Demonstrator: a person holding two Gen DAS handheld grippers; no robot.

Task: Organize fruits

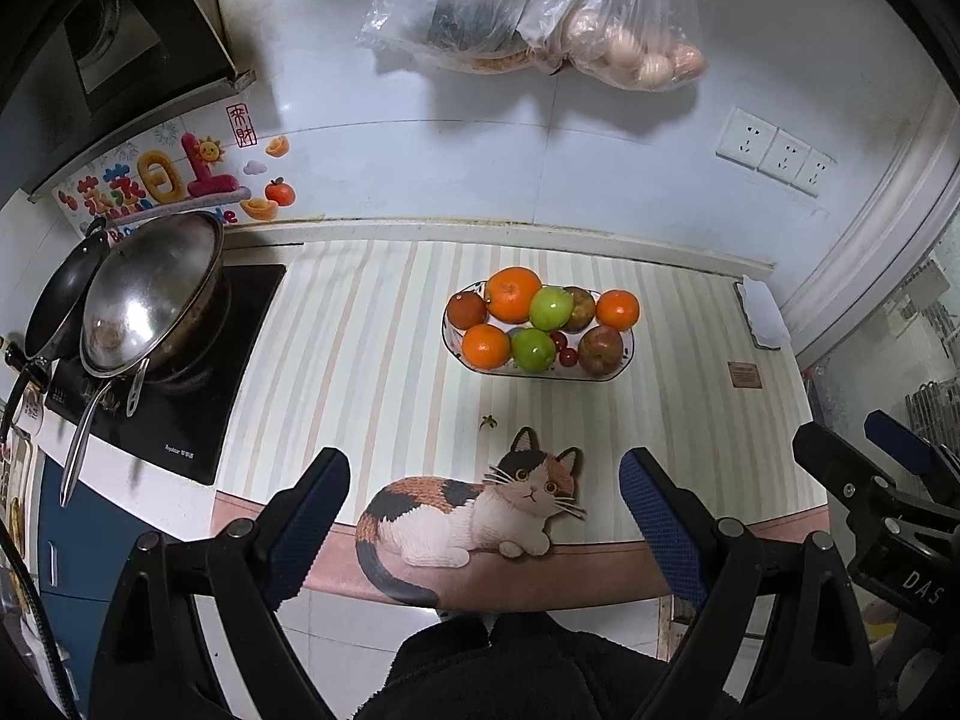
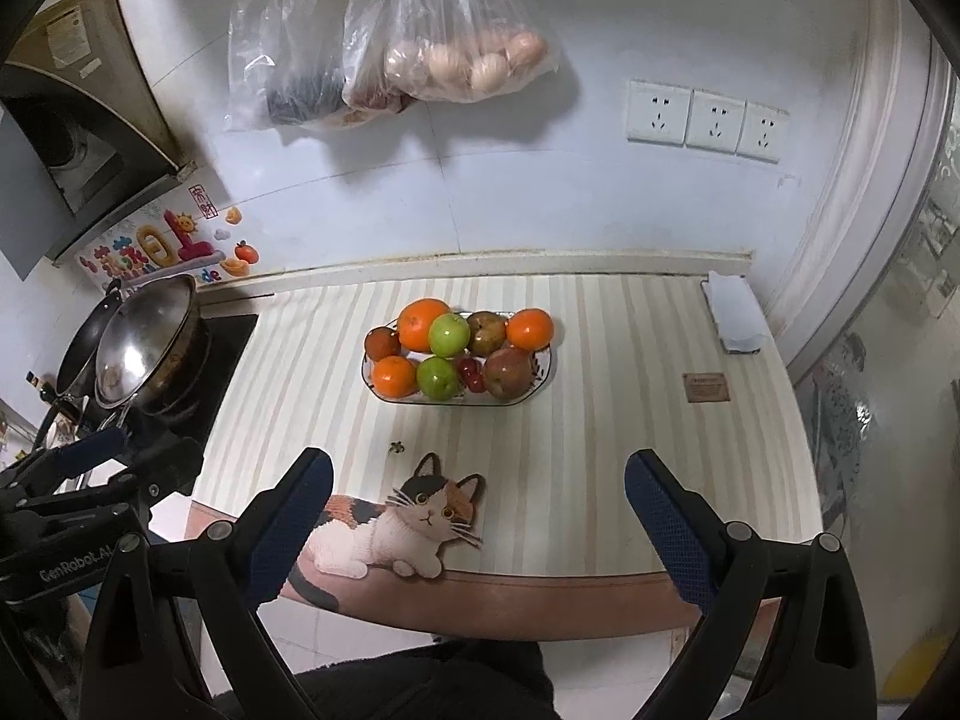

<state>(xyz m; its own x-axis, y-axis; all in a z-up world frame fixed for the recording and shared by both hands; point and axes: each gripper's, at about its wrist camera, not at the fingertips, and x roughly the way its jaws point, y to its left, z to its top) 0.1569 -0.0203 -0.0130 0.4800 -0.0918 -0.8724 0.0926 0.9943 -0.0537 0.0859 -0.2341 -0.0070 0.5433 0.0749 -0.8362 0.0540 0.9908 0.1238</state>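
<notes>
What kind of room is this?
Most likely a home kitchen. A steel wok sits on a black cooktop, a plate of fruit stands on the striped counter, and bags of food hang on the wall.

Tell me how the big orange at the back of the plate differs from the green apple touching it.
The big orange is orange and larger; the green apple is bright green, smaller and glossier. The orange sits further back and left, the apple nearer the plate's middle. Both are round, piled on the plate.
</notes>
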